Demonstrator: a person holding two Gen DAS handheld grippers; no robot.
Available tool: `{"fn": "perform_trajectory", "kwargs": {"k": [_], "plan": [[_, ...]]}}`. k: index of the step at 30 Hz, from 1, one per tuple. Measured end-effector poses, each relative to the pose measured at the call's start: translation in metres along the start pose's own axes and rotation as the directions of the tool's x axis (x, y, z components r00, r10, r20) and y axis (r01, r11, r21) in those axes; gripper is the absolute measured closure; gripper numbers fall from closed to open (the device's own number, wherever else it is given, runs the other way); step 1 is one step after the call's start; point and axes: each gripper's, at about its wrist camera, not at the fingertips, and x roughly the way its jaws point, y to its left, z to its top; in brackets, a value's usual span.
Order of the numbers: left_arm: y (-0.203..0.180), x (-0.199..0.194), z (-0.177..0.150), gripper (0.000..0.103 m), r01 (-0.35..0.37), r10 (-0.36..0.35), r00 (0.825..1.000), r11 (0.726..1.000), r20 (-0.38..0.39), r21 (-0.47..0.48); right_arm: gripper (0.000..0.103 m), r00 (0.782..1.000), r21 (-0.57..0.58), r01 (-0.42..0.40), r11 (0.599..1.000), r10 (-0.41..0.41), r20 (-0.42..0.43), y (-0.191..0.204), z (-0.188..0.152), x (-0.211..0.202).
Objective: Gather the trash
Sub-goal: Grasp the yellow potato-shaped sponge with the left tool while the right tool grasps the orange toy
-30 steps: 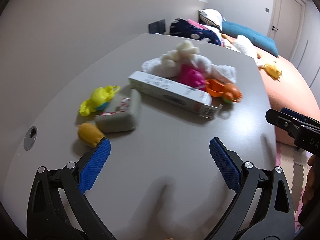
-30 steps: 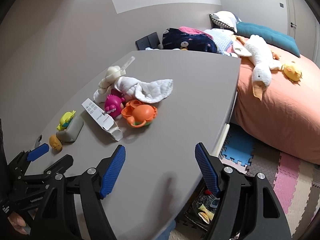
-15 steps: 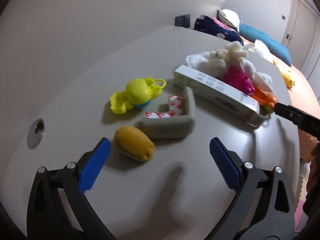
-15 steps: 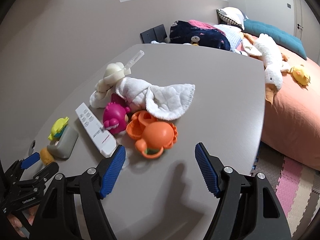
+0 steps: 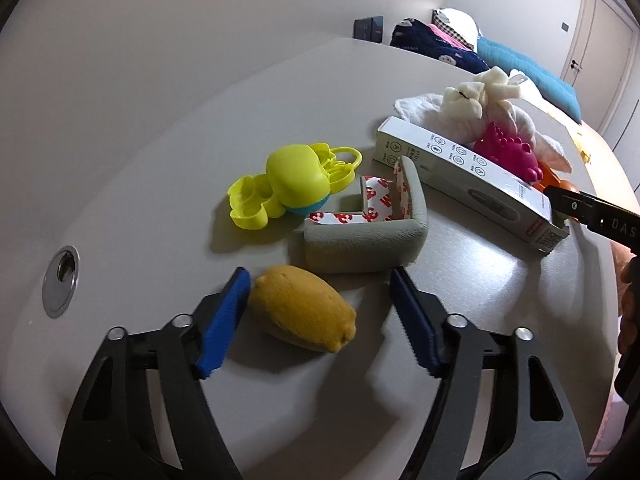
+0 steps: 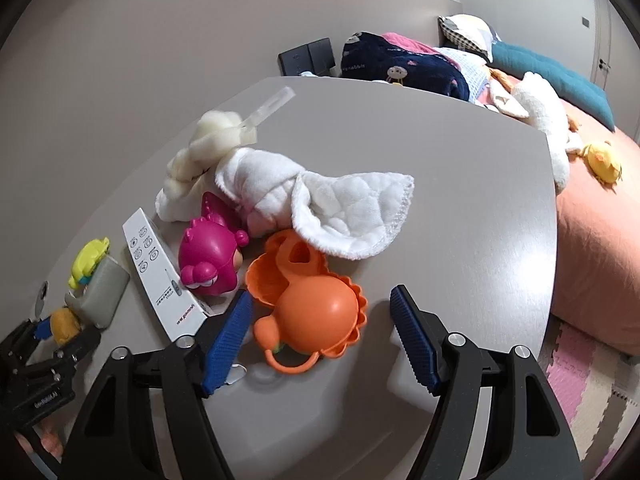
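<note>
White cloth point(image 6: 344, 216) hides the orange toy's point(image 6: 308, 312) far edge — partly.

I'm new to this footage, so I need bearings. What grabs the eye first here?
A yellow lemon-shaped thing lies between the left tongs, whose jaws are closing around it. The right tongs are closing around an orange toy. Behind it sit a pink toy and a white cloth.

Bare table point(image 6: 460, 240) right of the white cloth point(image 6: 352, 208); toys crowd the left, seemingly touching
</note>
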Motion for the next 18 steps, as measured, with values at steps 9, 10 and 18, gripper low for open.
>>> {"fn": "perform_trajectory", "kwargs": {"k": [9, 10, 18], "plan": [[-0.002, -0.008, -0.007, 0.059, -0.003, 0.003, 1.0, 1.0, 0.013, 0.005, 0.049, 1.0, -0.027, -0.022, 0.999, 0.023, 0.007, 0.004, -0.011, -0.007], [-0.002, -0.009, -0.008, 0.059, -0.003, 0.003, 1.0, 1.0, 0.012, 0.004, 0.049, 1.0, -0.02, -0.031, 0.999, 0.031, 0.003, 0.003, -0.013, -0.009], [-0.015, -0.009, -0.006, 0.059, -0.01, 0.01, 1.0, 1.0, 0.002, 0.002, 0.049, 0.998, 0.027, -0.062, 0.998, 0.061, 0.01, -0.007, -0.025, -0.028]]}}
